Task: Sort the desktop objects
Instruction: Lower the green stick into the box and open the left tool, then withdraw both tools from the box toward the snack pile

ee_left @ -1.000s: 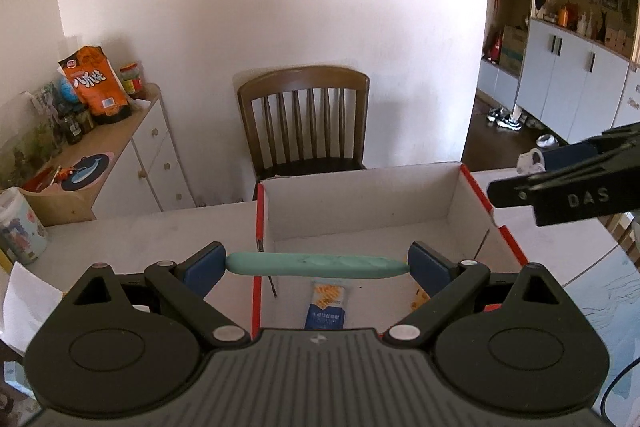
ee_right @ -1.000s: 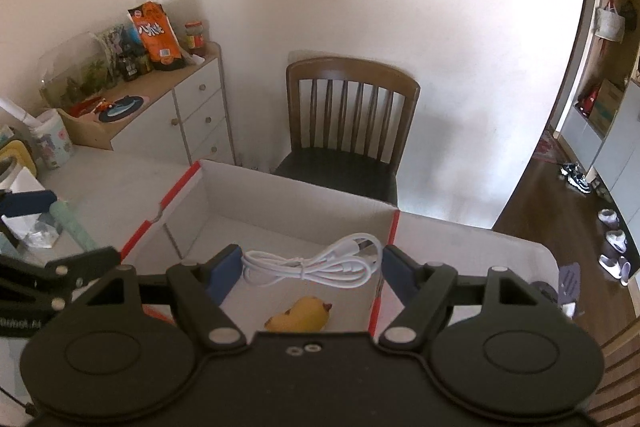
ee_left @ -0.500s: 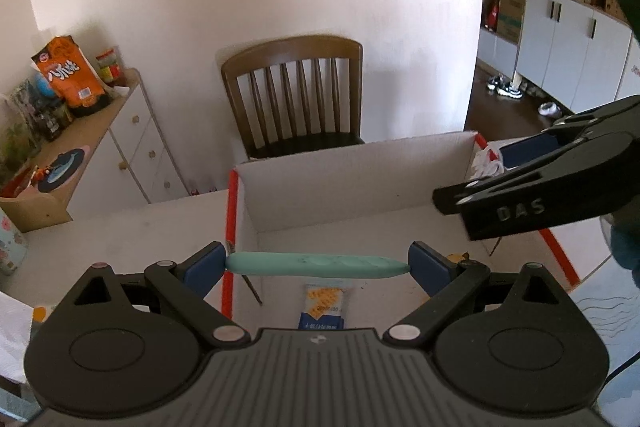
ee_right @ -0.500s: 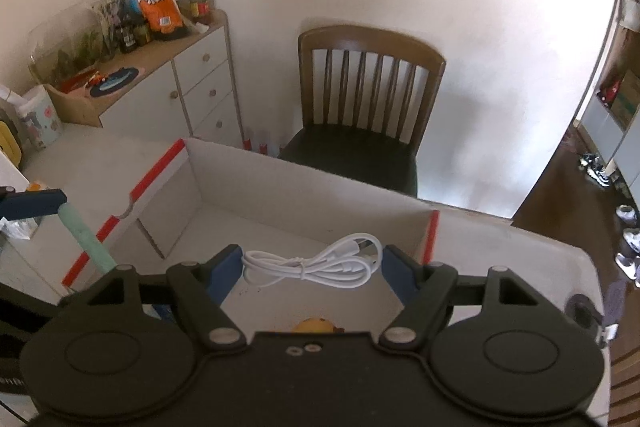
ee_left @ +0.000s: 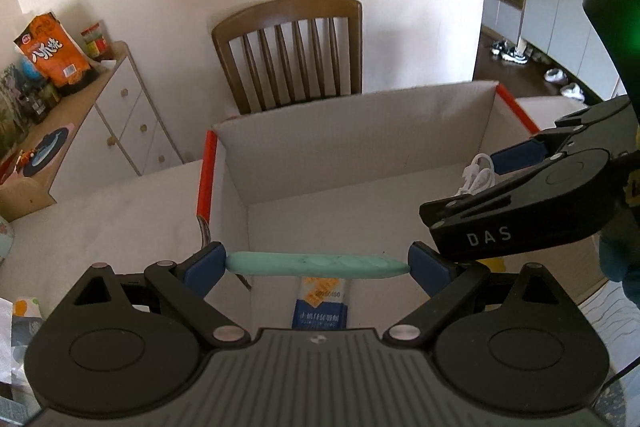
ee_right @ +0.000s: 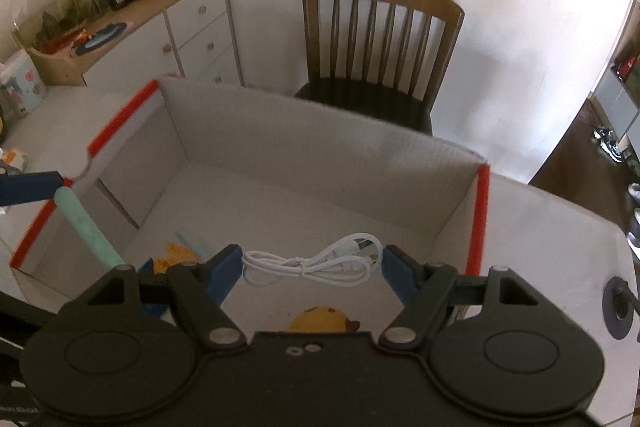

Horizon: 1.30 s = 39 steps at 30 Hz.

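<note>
Both grippers hang over the open cardboard box, the left gripper pinching a teal handle end to end, the right gripper clamping a coiled white cable, and, crowded so near, they may well collide while releasing.

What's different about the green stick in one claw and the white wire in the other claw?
The green stick is one smooth, stiff, straight bar; the white wire is thin, floppy and bundled in loops. The stick is mint green and plain; the wire is white with plugs at one end. Both are pinched end to end between blue pads, stick in the left claw, wire in the right claw, above the cardboard box.
</note>
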Each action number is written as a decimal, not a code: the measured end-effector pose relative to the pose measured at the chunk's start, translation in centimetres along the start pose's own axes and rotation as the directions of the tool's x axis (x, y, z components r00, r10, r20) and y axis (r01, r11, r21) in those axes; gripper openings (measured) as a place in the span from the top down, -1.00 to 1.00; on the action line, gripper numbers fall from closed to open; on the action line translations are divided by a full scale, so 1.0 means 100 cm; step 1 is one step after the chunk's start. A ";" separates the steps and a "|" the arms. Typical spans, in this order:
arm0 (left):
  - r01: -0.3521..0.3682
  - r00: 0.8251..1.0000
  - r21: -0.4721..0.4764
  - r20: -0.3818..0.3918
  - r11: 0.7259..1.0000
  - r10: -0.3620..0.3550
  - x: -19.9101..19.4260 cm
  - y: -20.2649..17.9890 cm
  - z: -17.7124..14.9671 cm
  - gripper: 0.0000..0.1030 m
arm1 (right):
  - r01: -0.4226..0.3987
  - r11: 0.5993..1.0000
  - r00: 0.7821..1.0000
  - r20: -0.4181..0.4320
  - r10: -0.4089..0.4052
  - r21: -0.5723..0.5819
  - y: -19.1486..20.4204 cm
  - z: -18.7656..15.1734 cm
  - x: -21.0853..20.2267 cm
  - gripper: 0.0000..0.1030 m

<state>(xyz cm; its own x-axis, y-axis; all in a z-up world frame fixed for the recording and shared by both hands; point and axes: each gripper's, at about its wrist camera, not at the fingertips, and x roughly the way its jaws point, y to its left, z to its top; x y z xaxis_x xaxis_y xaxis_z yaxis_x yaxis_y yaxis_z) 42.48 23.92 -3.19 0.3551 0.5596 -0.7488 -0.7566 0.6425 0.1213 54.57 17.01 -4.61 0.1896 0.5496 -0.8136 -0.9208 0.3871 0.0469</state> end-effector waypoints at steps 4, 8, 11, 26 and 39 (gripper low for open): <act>-0.001 1.000 -0.003 -0.018 1.000 0.001 0.008 0.001 -0.001 -0.90 | -0.001 1.000 1.000 -0.022 0.001 -0.001 0.000 -0.004 0.009 -0.48; -0.005 0.999 0.006 -0.038 1.000 0.005 0.014 -0.001 -0.002 -0.90 | 0.002 1.000 0.999 -0.035 -0.002 -0.001 0.001 -0.005 0.015 -0.48; -0.009 0.998 0.022 -0.059 1.000 0.010 0.019 -0.004 -0.004 -0.90 | 0.011 1.000 0.999 -0.038 -0.012 -0.015 0.002 -0.008 0.018 -0.48; 0.018 0.993 -0.011 -0.117 1.000 -0.019 0.026 -0.003 -0.017 -0.91 | -0.057 0.998 0.998 -0.028 0.057 0.002 0.003 -0.008 0.014 -0.69; 0.068 0.997 -0.079 -0.040 0.995 -0.071 0.001 0.005 -0.016 -0.99 | -0.085 0.996 0.995 0.047 0.084 0.026 -0.005 -0.005 -0.018 -0.81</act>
<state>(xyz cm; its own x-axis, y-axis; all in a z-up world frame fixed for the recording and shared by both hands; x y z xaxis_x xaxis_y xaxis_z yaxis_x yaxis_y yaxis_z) 41.28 23.45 -4.26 0.3858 0.4914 -0.7808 -0.7720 0.6353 0.0183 54.54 15.51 -3.47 0.1275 0.6139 -0.7790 -0.9245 0.3579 0.1308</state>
